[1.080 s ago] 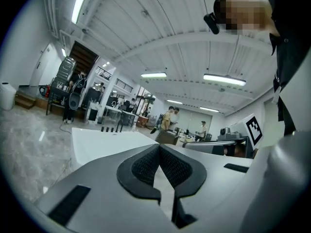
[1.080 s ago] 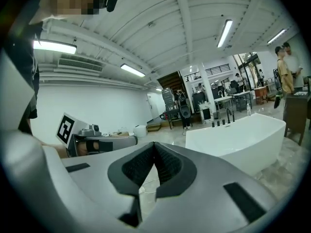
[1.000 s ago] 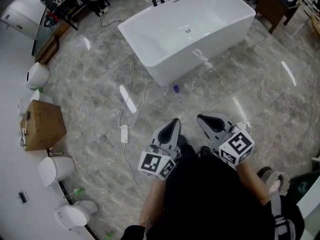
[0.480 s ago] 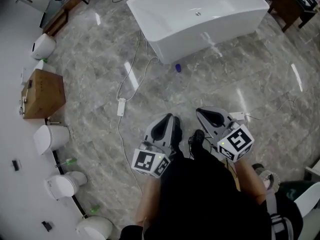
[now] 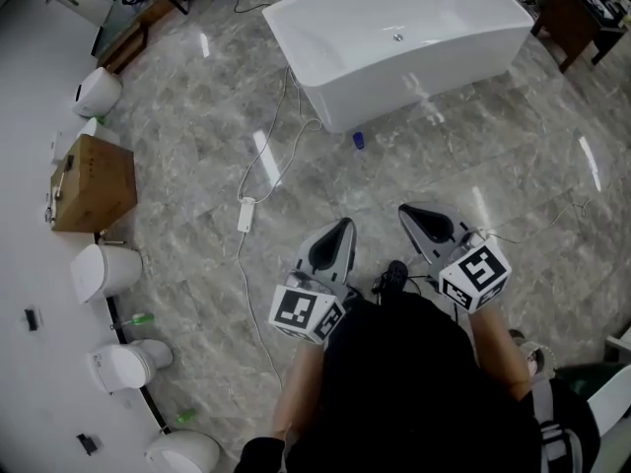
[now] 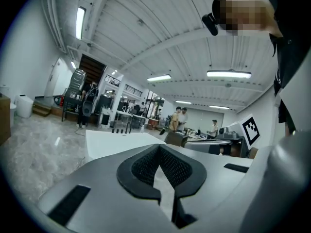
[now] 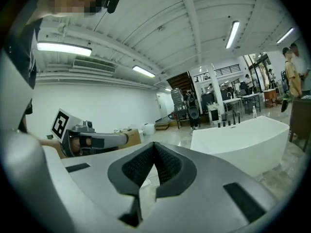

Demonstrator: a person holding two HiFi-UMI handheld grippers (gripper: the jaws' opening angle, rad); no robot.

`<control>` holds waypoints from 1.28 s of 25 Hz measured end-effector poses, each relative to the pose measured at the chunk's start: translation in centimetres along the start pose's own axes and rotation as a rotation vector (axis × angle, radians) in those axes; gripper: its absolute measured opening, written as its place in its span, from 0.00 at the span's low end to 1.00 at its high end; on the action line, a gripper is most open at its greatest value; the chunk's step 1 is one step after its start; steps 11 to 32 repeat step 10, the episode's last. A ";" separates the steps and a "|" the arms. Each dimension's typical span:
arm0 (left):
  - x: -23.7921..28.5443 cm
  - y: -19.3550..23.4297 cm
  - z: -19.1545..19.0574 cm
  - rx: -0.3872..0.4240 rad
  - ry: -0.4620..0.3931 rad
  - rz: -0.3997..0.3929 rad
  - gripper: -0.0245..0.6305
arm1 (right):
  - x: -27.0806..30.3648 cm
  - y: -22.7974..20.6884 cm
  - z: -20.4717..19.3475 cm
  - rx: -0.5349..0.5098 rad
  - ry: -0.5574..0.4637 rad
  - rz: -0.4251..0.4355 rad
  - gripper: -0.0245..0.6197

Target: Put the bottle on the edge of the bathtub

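A small blue bottle (image 5: 358,140) lies on the marble floor just in front of the white bathtub (image 5: 325,42), near its front corner. Both grippers are held close to the person's body, well short of the bottle. My left gripper (image 5: 342,228) is shut and empty, its tips meeting (image 6: 159,147). To its right, my right gripper (image 5: 412,212) is shut with nothing in it (image 7: 154,144). The tub shows beyond the jaws in both gripper views (image 6: 114,139) (image 7: 243,140). In those views the bottle is hidden.
A white cable with an adapter (image 5: 245,215) runs across the floor from the tub. A cardboard box (image 5: 94,182) and white toilets (image 5: 104,269) line the left wall. A brown cabinet (image 5: 582,8) stands at the top right. People (image 6: 177,118) stand far behind the tub.
The head view has shifted, so the tub and bottle sit higher in the frame than a second ago. Both grippers stay shut near the body.
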State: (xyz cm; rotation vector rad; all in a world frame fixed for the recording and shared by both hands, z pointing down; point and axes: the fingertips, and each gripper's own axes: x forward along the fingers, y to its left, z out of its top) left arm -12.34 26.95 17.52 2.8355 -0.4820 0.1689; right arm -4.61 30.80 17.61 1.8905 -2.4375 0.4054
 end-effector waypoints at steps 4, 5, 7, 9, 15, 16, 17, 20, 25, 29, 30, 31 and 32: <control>-1.4 -0.1 -0.5 -0.011 -0.014 0.003 0.05 | -0.5 2.1 -0.4 -0.013 0.003 0.012 0.06; -1.8 -0.1 -0.5 -0.015 -0.017 0.005 0.05 | -0.6 2.7 -0.5 -0.019 0.006 0.017 0.06; -2.2 -0.1 -0.4 -0.018 -0.022 0.003 0.05 | -0.6 3.5 -0.4 -0.026 0.011 0.023 0.06; -2.5 -0.1 -0.1 -0.018 -0.024 0.000 0.05 | -0.5 3.8 -0.2 -0.028 0.014 0.024 0.06; -2.6 -0.1 0.1 -0.017 -0.024 -0.002 0.05 | -0.4 4.0 0.0 -0.028 0.015 0.025 0.06; -2.6 -0.1 0.1 -0.017 -0.024 -0.002 0.05 | -0.4 4.0 0.0 -0.028 0.015 0.025 0.06; -2.6 -0.1 0.1 -0.017 -0.024 -0.002 0.05 | -0.4 4.0 0.0 -0.028 0.015 0.025 0.06; -2.6 -0.1 0.1 -0.017 -0.024 -0.002 0.05 | -0.4 4.0 0.0 -0.028 0.015 0.025 0.06; -2.6 -0.1 0.1 -0.017 -0.024 -0.002 0.05 | -0.4 4.0 0.0 -0.028 0.015 0.025 0.06; -2.6 -0.1 0.1 -0.017 -0.024 -0.002 0.05 | -0.4 4.0 0.0 -0.028 0.015 0.025 0.06; -2.6 -0.1 0.1 -0.017 -0.024 -0.002 0.05 | -0.4 4.0 0.0 -0.028 0.015 0.025 0.06; -2.6 -0.1 0.1 -0.017 -0.024 -0.002 0.05 | -0.4 4.0 0.0 -0.028 0.015 0.025 0.06; -2.6 -0.1 0.1 -0.017 -0.024 -0.002 0.05 | -0.4 4.0 0.0 -0.028 0.015 0.025 0.06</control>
